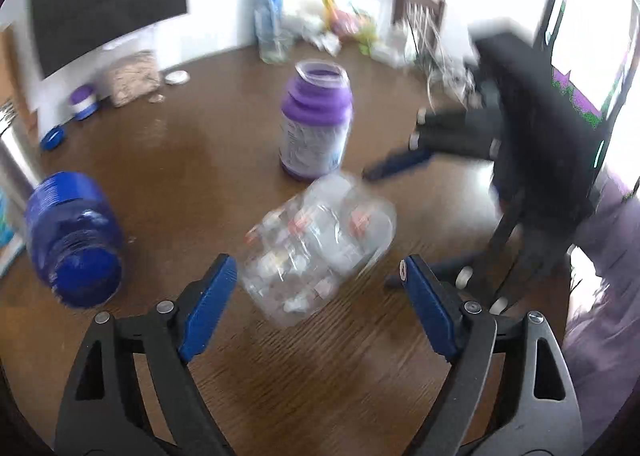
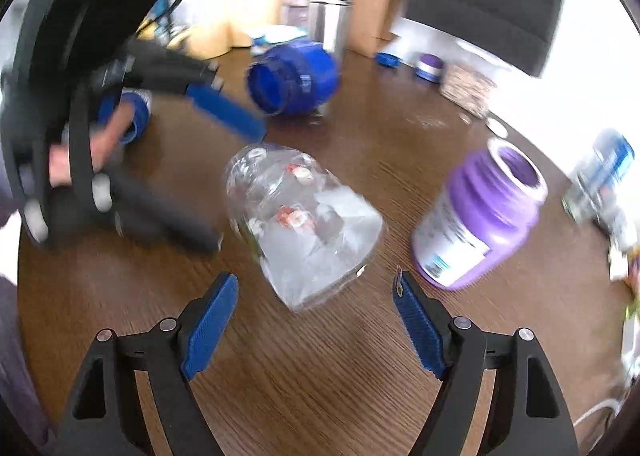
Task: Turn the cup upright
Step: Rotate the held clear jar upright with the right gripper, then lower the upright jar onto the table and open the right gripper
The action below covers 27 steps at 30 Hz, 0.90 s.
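A clear plastic cup (image 1: pixel 316 248) with small red marks lies on its side on the brown wooden table (image 1: pixel 320 376). It also shows in the right wrist view (image 2: pixel 304 224). My left gripper (image 1: pixel 316 276) is open, its blue pads on either side of the cup's near end, not touching. My right gripper (image 2: pixel 316 296) is open, just short of the cup from the other side. The right gripper's body shows in the left wrist view (image 1: pixel 520 128), and the left gripper's in the right wrist view (image 2: pixel 120 116).
A purple jar (image 1: pixel 316 124) stands upright and open behind the cup. A blue jar (image 1: pixel 74 240) lies on its side at the left. Loose lids (image 1: pixel 52 138), a steel cup (image 2: pixel 330 22), a bag of oats (image 1: pixel 132 78) and clutter line the table's far edge.
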Each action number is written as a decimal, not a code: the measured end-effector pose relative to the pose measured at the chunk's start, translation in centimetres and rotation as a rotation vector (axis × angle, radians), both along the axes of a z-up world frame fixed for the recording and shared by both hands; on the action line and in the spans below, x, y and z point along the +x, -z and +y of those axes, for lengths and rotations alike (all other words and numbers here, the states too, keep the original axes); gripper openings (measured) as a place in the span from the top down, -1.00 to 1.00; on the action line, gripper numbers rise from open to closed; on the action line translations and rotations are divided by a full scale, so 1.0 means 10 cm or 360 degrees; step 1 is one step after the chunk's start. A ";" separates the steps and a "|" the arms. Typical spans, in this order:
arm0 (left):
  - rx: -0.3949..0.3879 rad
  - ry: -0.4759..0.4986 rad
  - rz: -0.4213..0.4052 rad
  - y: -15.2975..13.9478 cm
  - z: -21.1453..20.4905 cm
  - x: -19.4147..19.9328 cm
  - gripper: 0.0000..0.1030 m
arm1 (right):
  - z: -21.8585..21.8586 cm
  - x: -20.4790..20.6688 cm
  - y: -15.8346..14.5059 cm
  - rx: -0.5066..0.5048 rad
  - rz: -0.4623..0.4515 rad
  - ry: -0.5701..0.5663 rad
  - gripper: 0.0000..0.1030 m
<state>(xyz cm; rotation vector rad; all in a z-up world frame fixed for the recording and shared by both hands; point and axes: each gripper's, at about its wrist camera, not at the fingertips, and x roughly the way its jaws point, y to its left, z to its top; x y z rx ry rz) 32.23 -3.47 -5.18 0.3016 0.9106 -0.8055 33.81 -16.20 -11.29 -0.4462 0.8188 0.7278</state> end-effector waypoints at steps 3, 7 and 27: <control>0.0119 0.0025 0.0036 0.12 -0.15 0.07 -0.19 | -0.17 0.01 -0.01 0.0034 0.0021 0.0111 -0.61; 0.0215 0.0006 0.0048 0.23 -0.24 0.10 0.13 | -0.40 0.04 -0.06 0.0181 0.0106 0.0186 -0.61; 0.0494 0.0233 -0.0226 0.23 -0.84 0.10 -0.14 | -1.11 0.12 -0.14 0.0741 0.0449 0.0494 -0.61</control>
